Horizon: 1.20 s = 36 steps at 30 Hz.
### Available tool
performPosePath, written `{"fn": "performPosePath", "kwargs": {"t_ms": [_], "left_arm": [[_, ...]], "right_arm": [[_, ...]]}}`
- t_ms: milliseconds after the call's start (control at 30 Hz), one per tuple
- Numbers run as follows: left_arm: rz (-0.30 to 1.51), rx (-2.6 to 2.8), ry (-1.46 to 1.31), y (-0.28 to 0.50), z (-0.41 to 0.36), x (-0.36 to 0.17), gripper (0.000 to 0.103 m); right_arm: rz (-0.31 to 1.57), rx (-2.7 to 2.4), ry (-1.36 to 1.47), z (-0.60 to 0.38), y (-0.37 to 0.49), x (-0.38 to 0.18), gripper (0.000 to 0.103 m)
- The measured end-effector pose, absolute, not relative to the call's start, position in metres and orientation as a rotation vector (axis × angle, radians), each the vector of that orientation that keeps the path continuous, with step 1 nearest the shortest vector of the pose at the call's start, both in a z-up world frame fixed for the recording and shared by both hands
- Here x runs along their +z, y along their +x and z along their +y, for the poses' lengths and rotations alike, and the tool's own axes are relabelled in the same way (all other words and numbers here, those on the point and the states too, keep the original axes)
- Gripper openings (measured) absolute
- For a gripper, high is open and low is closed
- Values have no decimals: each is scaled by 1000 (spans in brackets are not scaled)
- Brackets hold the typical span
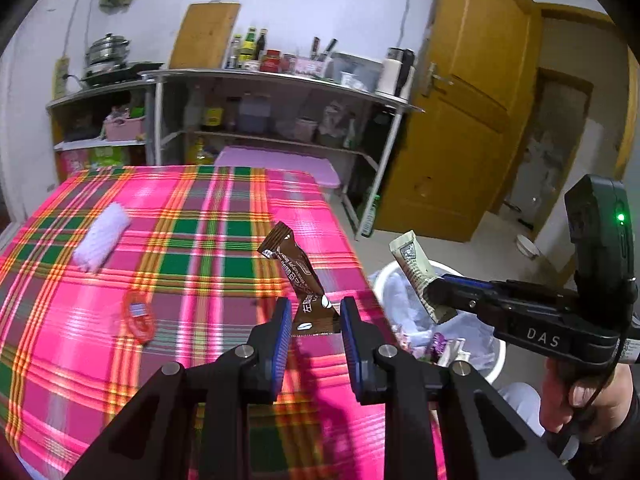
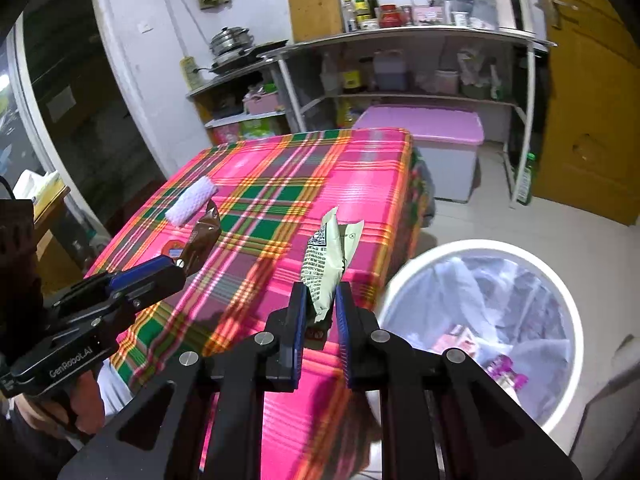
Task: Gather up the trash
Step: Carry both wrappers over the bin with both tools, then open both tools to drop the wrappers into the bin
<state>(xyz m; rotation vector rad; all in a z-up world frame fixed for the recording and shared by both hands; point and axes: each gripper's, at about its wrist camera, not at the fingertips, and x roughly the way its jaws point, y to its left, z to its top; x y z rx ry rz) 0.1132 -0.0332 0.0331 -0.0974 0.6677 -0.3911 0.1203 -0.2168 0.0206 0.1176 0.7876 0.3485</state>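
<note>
1. left gripper (image 1: 315,326) clamps brown wrapper (image 1: 298,276) above table (image 1: 200,240) right edge.
2. right gripper (image 2: 322,306) clamps pale wrapper (image 2: 326,264), upright.
3. bin (image 2: 404,280) lies right of that edge; right gripper is nearer.

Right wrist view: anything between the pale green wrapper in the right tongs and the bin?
Nothing solid. In the right wrist view, only the tablecloth edge and bare floor separate the pale green wrapper from the white bin.

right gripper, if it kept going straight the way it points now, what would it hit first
Probably the plaid tablecloth. The right gripper, shut on the pale green wrapper, aims over the table's near right corner; the white trash bin sits off to its right. Depth is unclear.
</note>
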Motion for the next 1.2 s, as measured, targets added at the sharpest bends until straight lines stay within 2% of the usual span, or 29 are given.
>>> {"fn": "performPosePath", "kwargs": {"t_ms": [700, 1200], "left_arm": [[731, -542, -36, 125, -118, 16, 25], [833, -644, 7, 152, -175, -20, 25]], "right_arm": [[812, 202, 184, -298, 107, -3, 15], [890, 133, 241, -338, 114, -35, 18]]}}
